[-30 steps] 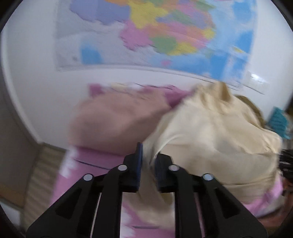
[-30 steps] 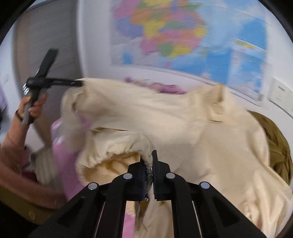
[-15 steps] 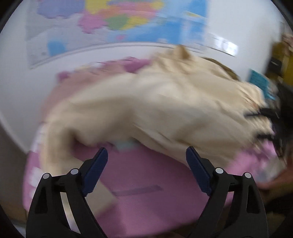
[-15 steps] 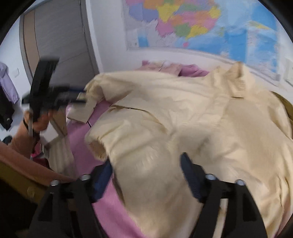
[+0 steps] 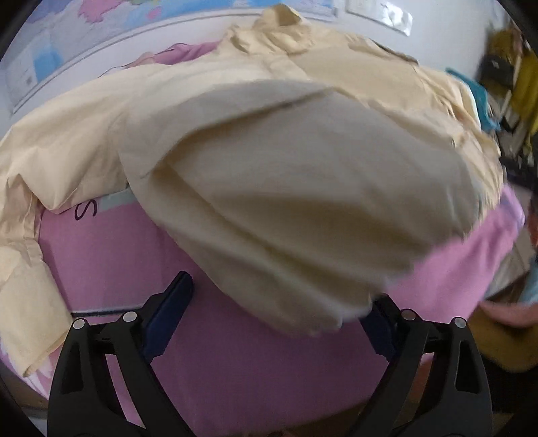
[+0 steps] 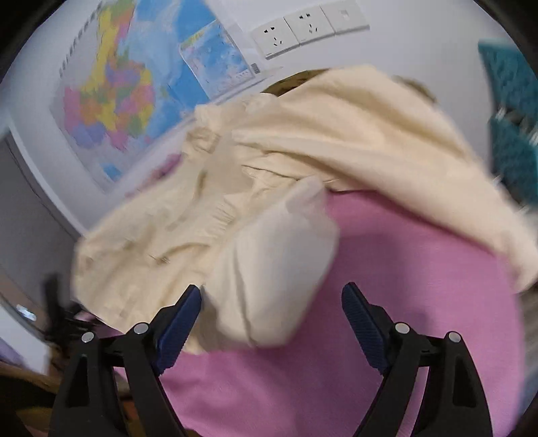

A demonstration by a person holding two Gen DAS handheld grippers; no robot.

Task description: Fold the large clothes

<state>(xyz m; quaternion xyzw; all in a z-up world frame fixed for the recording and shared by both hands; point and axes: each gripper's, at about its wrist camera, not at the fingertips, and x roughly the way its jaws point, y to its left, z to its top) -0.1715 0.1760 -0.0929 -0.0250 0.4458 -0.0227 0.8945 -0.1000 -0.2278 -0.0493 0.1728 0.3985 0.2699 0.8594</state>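
A large cream-yellow shirt (image 5: pixel 302 174) lies spread over a pink bed cover (image 5: pixel 252 376), its collar at the far side near the wall. My left gripper (image 5: pixel 272 322) is open and empty, with the shirt's near hem hanging just above its jaws. In the right wrist view the same shirt (image 6: pixel 269 208) lies crumpled on the pink cover (image 6: pixel 386 319). My right gripper (image 6: pixel 272 322) is open and empty, with a fold of the shirt lying between its fingers.
A colourful wall map (image 6: pixel 141 87) and white sockets (image 6: pixel 302 28) are on the wall behind the bed. Teal items (image 6: pixel 511 111) stand at the right. The other gripper shows dimly at the lower left of the right wrist view (image 6: pixel 60 319).
Both grippers held the shirt shut a second ago, then opened and let it go. The shirt has dropped and spread on the bed. Both cameras have tilted down.
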